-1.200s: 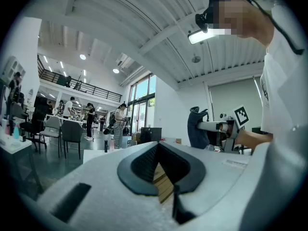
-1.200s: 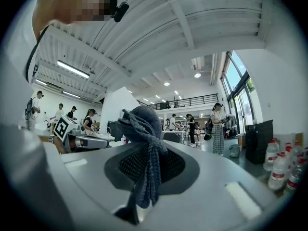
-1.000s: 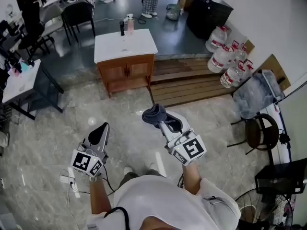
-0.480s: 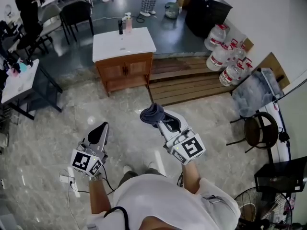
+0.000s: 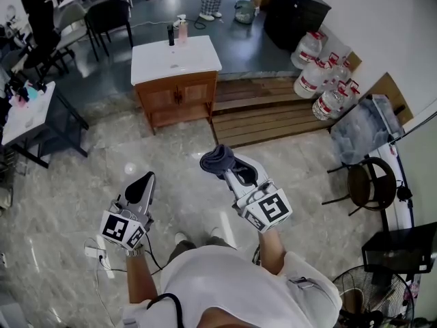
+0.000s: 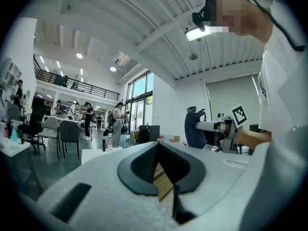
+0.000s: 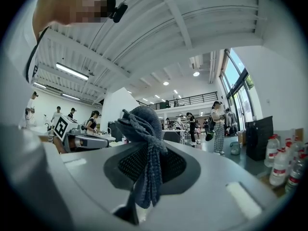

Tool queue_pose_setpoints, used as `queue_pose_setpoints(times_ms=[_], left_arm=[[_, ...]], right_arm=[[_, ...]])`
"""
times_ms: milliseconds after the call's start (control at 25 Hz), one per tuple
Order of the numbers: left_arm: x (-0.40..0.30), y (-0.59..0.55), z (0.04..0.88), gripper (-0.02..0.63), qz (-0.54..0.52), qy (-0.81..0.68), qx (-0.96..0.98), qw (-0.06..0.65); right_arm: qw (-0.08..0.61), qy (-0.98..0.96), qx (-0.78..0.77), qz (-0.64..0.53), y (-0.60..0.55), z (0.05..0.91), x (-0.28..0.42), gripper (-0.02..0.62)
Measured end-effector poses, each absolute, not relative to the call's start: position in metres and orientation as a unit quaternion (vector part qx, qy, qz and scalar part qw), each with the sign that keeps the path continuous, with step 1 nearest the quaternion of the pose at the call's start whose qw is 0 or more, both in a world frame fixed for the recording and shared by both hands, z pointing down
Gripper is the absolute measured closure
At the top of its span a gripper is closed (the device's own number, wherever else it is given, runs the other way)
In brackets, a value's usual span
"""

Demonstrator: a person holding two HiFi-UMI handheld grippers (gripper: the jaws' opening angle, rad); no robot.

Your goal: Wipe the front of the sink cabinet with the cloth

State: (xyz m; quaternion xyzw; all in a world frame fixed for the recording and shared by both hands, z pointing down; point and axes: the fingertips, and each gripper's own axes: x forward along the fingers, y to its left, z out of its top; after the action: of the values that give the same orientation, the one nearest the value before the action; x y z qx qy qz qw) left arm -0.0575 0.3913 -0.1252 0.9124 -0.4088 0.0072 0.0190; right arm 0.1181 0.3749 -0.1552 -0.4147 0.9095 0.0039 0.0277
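In the head view, the left tongs (image 5: 143, 182) are seen at lower left of centre, pressed together to a point with nothing held. The right tongs (image 5: 225, 169) are seen at the centre, pinching a dark grey cloth (image 5: 217, 160) that is bunched at their tips. Both are held over the marbled floor (image 5: 68, 203), well apart from the cabinet (image 5: 179, 101). The cabinet stands in the upper middle of the frame under a white sink (image 5: 198, 60). Two bottles (image 5: 176, 33) are set at the sink's far edge. A wooden platform (image 5: 266, 115) lies to the right of the cabinet, and water jugs (image 5: 317, 74) are grouped at upper right.

In the left gripper view, the left tongs (image 6: 157, 148) are shown met at the tips with nothing between them. Planks are glimpsed through a narrow wedge lower down. The cloth (image 6: 194, 129) is seen right of centre, and the sink (image 6: 94, 154) low at the left.

In the right gripper view, the cloth (image 7: 142, 124) is shown clamped in the right tongs (image 7: 147, 162). It is bunched above the tips, with a strip hanging down between the pads. The left tongs (image 7: 82, 141) appear at the left, the jugs (image 7: 279, 165) at lower right.
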Motion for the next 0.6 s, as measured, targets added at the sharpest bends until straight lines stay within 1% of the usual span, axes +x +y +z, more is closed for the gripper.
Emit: queue_pose_setpoints(times_ms=[240,480,600], left_arm=[[-0.049,0.388,-0.121,0.604,0.01,-0.42,0.907,0.023],[-0.015,0.379,-0.123,0.604,0.014,-0.421,0.907,0.013],[0.004,0.374,-0.118,0.604,0.006,-0.426,0.905,0.021]], right_arm=[[0.023,0.909,-0.416,0.002,0.372,-0.147,0.132,0.528],[0.03,0.912,-0.409,0.003,0.364,-0.145,0.164,0.527],[0.034,0.914,-0.404,0.001,0.36,-0.141,0.183,0.528]])
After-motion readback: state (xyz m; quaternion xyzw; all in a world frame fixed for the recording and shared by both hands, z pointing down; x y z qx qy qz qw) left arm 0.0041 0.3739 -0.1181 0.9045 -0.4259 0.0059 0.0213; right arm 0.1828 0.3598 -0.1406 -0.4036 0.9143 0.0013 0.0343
